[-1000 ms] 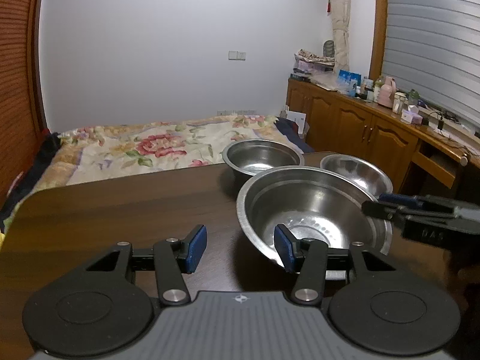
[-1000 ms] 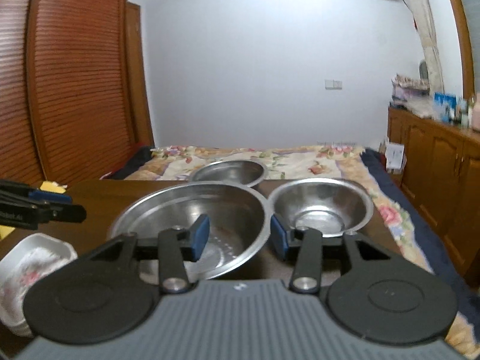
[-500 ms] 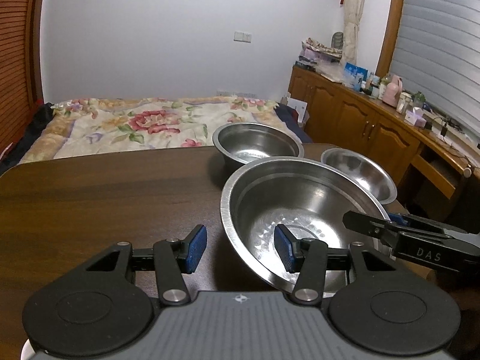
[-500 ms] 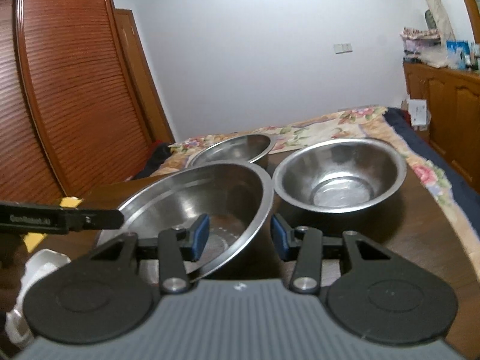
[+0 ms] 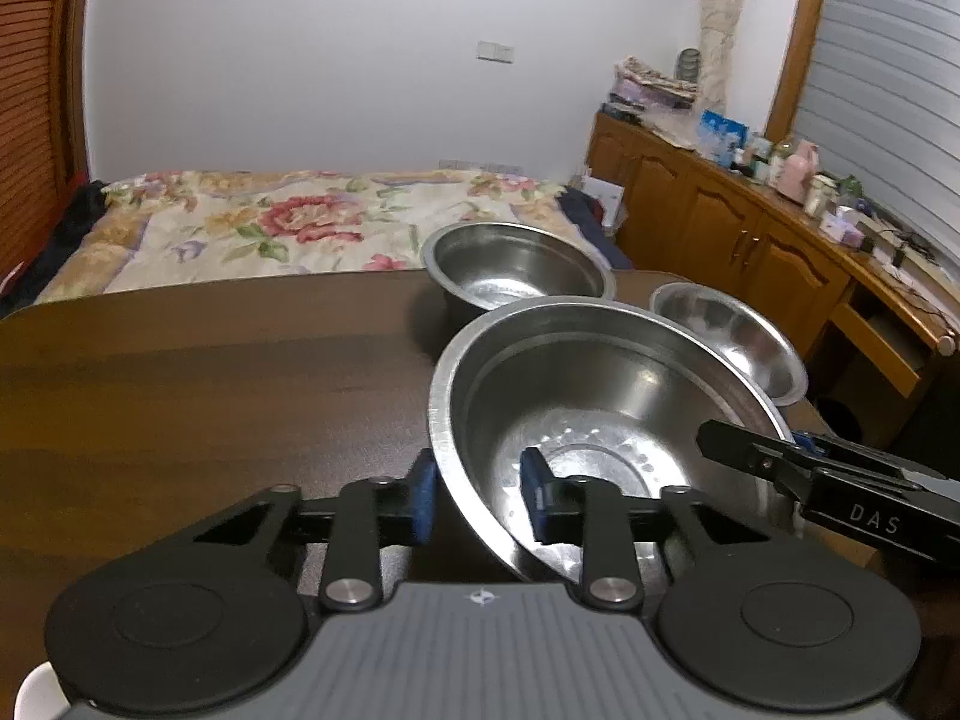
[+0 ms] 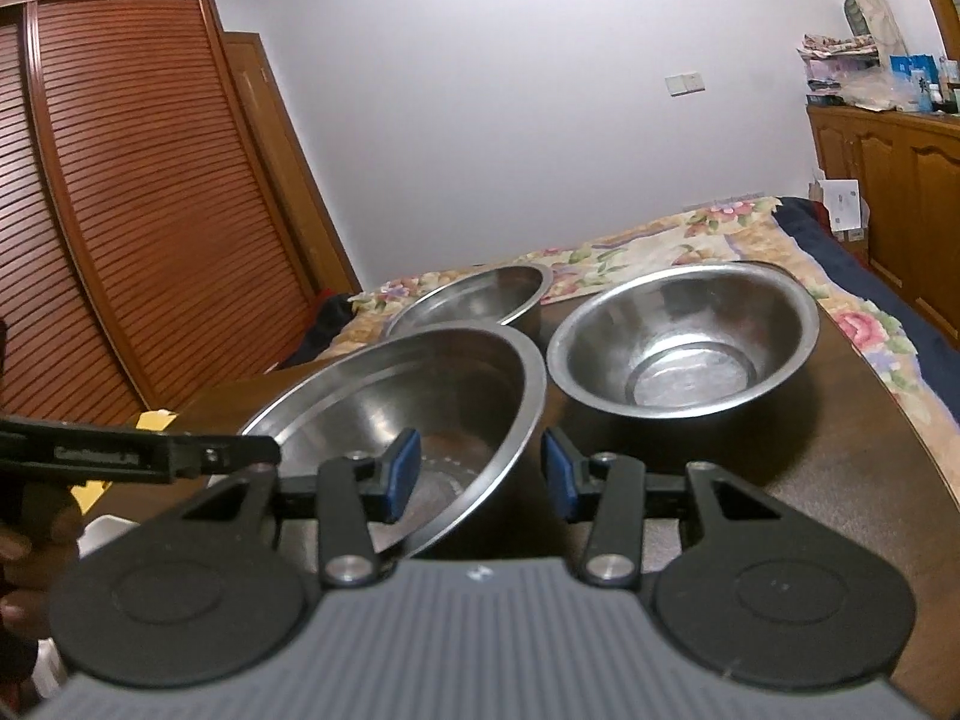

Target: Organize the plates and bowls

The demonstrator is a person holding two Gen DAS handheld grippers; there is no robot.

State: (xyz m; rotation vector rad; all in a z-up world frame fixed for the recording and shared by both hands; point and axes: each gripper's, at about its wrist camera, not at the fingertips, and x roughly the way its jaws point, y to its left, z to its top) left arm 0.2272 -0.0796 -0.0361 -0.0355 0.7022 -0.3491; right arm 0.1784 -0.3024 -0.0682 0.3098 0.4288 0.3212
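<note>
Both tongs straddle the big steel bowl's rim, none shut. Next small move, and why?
Probably close both tongs on the rim. The left tongs sit open with the large bowl's near-left rim between the pads; the right tongs sit open astride its right rim. The bowl looks tilted, so I'd grip both sides before lifting toward the two smaller bowls.

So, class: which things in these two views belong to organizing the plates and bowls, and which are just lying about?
Belongs to the job:
- large steel bowl, its rim between the open fingers of both the left gripper and the right gripper
- deep steel bowl
- small steel bowl

Just lying about:
- flowered bedspread
- clutter on the sideboard
- yellow paper
</note>
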